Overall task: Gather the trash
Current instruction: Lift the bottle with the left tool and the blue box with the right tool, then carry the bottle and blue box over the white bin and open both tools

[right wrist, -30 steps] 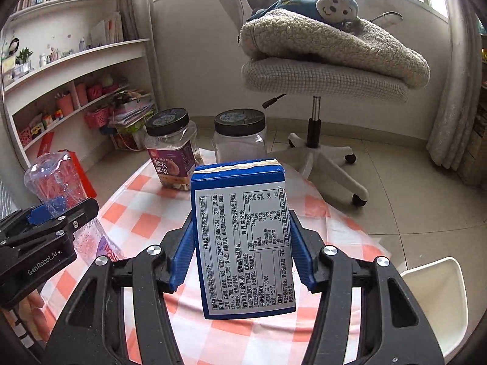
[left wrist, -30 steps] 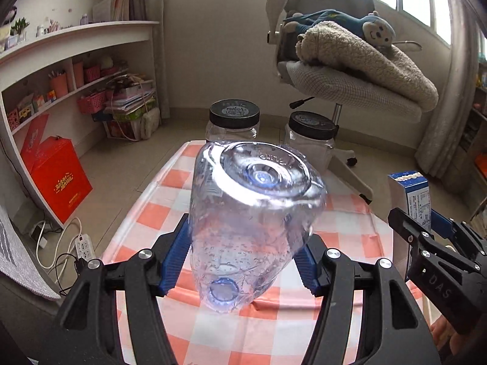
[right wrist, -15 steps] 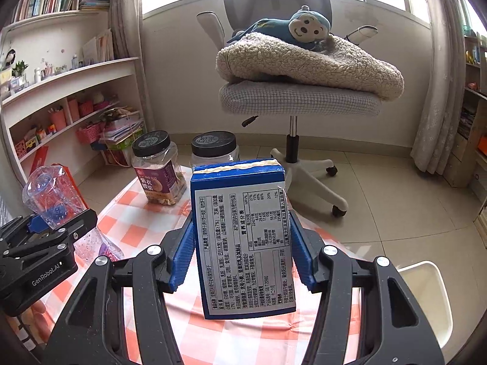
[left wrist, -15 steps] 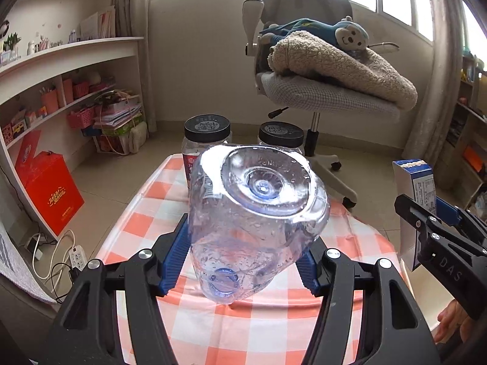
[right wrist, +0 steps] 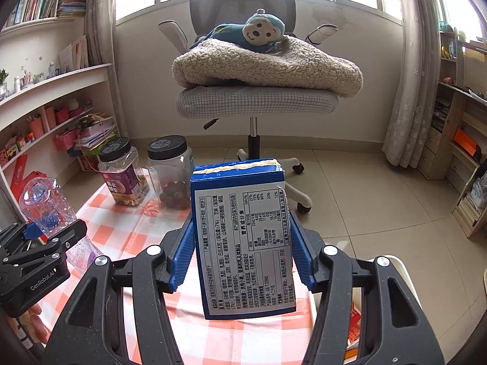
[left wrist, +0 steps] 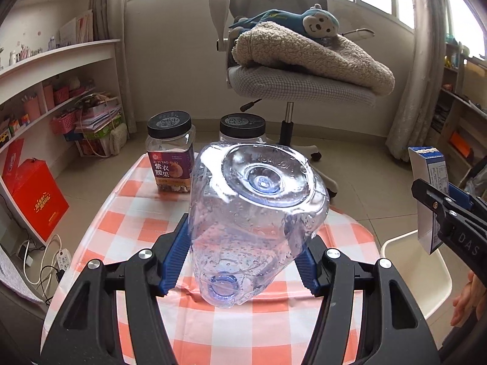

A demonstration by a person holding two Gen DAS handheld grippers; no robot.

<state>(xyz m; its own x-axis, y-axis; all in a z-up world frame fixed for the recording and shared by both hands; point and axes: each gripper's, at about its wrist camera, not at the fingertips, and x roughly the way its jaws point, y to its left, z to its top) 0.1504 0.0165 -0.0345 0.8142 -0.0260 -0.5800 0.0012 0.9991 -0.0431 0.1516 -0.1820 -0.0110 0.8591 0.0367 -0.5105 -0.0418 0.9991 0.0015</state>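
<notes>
My left gripper is shut on a clear empty plastic bottle, its base towards the camera, held above the orange-and-white checked tablecloth. The bottle also shows in the right wrist view. My right gripper is shut on a blue-and-white carton with a printed label, held upright above the table's right part. The carton also shows at the right edge of the left wrist view. A white bin stands beside the table on the right, with red wrappers inside.
Two black-lidded clear jars stand at the table's far end, one with nuts, one with dark round snacks. A grey office chair with a blanket and a blue monkey toy is behind. Shelves line the left wall.
Both grippers have risen and pulled back with their loads; the jars and chair look farther and lower. The white bin has come into view at the right.
</notes>
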